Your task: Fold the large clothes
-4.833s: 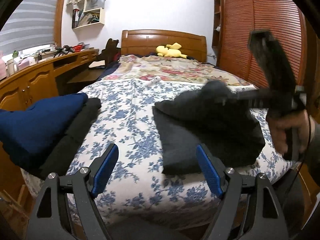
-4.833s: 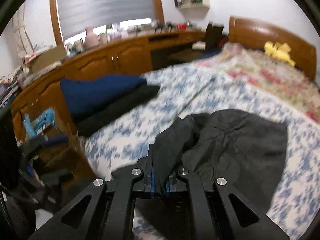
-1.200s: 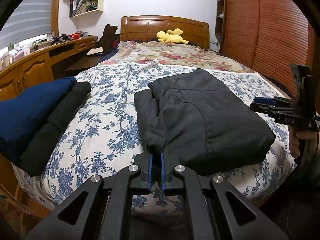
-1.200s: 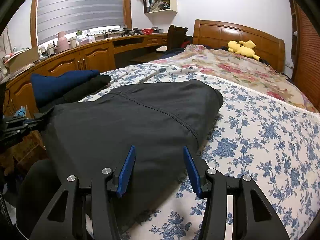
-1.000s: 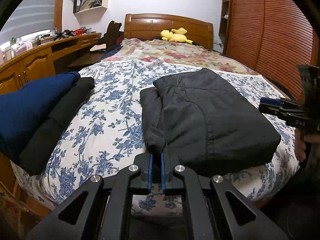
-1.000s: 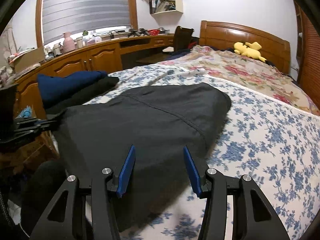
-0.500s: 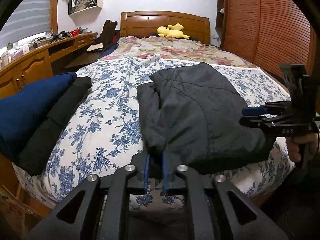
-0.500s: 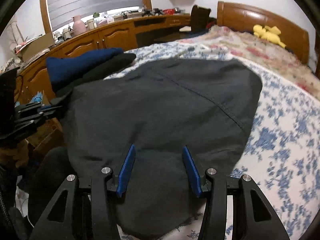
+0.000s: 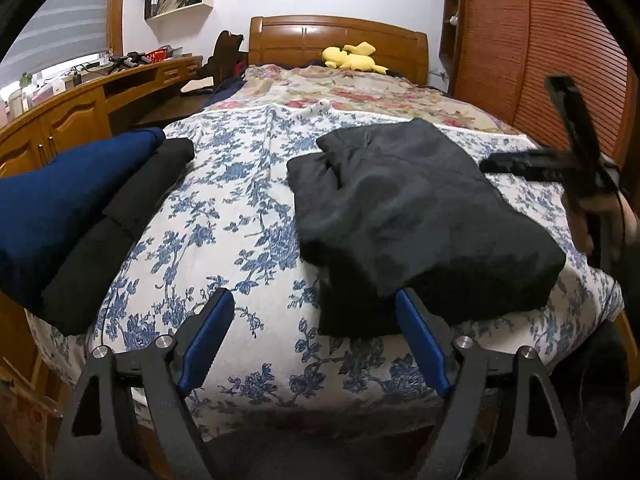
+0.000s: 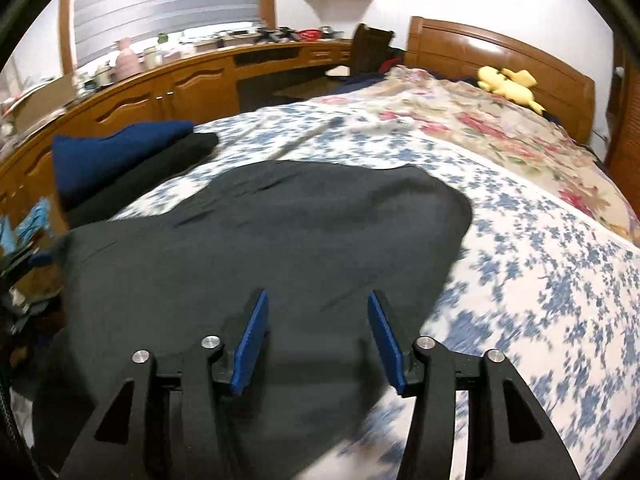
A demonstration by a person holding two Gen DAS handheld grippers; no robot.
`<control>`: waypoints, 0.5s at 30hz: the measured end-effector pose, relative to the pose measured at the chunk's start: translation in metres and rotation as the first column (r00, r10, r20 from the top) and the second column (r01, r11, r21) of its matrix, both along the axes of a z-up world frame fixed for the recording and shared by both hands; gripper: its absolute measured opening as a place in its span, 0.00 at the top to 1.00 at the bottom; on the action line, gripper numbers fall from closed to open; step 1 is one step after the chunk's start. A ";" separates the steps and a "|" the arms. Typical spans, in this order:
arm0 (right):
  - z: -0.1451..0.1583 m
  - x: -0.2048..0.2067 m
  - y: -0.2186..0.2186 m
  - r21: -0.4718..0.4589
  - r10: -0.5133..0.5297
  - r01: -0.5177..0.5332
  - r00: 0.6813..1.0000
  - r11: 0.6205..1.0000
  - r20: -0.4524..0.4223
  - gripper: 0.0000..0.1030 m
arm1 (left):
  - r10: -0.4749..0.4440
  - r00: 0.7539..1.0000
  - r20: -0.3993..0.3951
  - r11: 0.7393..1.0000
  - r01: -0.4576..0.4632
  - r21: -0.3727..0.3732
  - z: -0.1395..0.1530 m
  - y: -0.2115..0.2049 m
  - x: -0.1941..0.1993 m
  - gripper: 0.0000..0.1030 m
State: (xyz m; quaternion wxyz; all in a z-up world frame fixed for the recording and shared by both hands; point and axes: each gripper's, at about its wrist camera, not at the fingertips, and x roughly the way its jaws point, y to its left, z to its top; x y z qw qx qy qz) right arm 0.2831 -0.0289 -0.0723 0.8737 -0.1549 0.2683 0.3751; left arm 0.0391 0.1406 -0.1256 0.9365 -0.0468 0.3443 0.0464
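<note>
The folded black garment (image 9: 416, 208) is seen lying on the flower-printed bed (image 9: 240, 216) near its foot, released by the left tongs (image 9: 316, 334), whose jaws have just been opening and stand wide with nothing gripped, while the right tongs (image 10: 318, 338) are held open above the cloth.

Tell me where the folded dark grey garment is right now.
In the left wrist view, the dark grey garment lies on the blue-floral bedspread at the bed's near right, across from the navy and black folded pile at the left edge.
</note>
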 end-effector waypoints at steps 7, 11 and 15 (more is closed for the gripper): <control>-0.011 0.059 0.031 -0.054 -0.104 0.102 0.994 0.993 -0.033 0.40 | -0.006 1.000 -0.021 1.000 0.006 -0.020 -0.013 0.005 0.005 0.19; -0.014 0.083 0.048 -0.070 -0.143 0.139 0.988 0.988 -0.052 0.34 | -0.008 0.999 -0.032 1.000 0.007 -0.028 -0.018 0.008 0.008 0.19; -0.015 0.109 0.056 -0.028 -0.144 0.141 0.984 0.990 -0.109 0.23 | -0.009 0.999 -0.035 0.999 0.007 -0.047 -0.022 0.011 0.012 0.19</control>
